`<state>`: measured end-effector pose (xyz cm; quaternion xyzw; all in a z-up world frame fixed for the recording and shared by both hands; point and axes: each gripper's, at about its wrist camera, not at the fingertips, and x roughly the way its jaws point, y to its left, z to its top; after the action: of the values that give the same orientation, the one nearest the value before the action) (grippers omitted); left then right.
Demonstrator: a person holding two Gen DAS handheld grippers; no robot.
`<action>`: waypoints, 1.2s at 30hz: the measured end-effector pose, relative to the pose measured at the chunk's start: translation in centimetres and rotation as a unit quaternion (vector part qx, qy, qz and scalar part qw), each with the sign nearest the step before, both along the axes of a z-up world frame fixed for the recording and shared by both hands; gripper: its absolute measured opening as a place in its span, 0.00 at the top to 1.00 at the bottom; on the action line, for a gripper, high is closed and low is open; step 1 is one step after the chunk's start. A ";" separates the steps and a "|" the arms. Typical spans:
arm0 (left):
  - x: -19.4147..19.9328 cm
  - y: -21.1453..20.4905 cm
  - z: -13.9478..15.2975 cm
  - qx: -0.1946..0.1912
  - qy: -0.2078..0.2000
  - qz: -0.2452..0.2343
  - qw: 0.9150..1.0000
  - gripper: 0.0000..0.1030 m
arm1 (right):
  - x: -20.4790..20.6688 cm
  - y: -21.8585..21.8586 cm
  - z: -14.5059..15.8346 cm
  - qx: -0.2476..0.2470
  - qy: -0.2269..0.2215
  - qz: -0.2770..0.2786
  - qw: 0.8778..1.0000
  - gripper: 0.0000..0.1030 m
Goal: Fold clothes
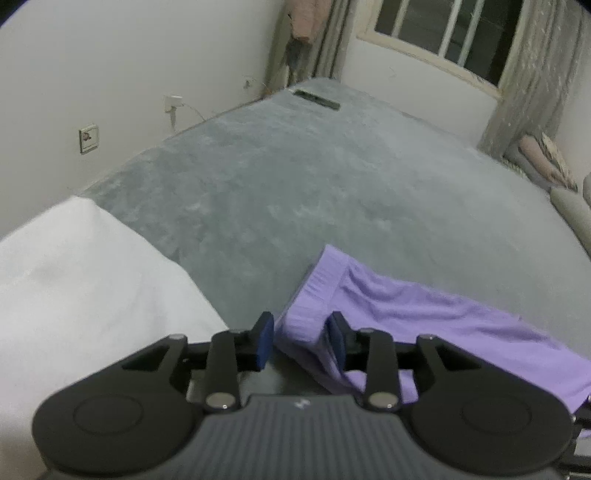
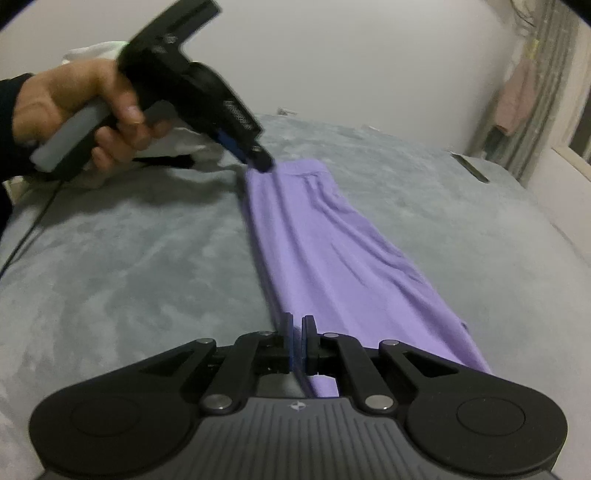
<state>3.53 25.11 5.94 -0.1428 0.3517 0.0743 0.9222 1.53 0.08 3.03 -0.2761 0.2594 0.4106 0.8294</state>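
A long purple garment lies stretched in a strip on the grey bed cover. Its ribbed waistband is at the far end in the right wrist view. My left gripper is open, and the waistband corner sits between its blue pads without being pinched. From the right wrist view, the left gripper tips down onto that corner, held by a hand. My right gripper is shut on the near end of the purple garment, at its left edge.
White fabric lies on the bed left of the left gripper. A dark flat bar rests at the far corner of the bed. White walls, a window with curtains, and pillows border the bed. A cable trails from the left gripper.
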 end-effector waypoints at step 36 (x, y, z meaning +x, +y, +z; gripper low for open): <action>1.8 -15.7 -4.7 0.055 0.023 -0.172 0.983 0.53 | -2.0 -19.1 -0.8 -0.090 0.005 -0.199 0.976 0.75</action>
<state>5.38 9.36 1.27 -0.0277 0.3876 -0.0626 0.9193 -0.43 -19.00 2.25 -0.2903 0.3492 0.2137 0.8649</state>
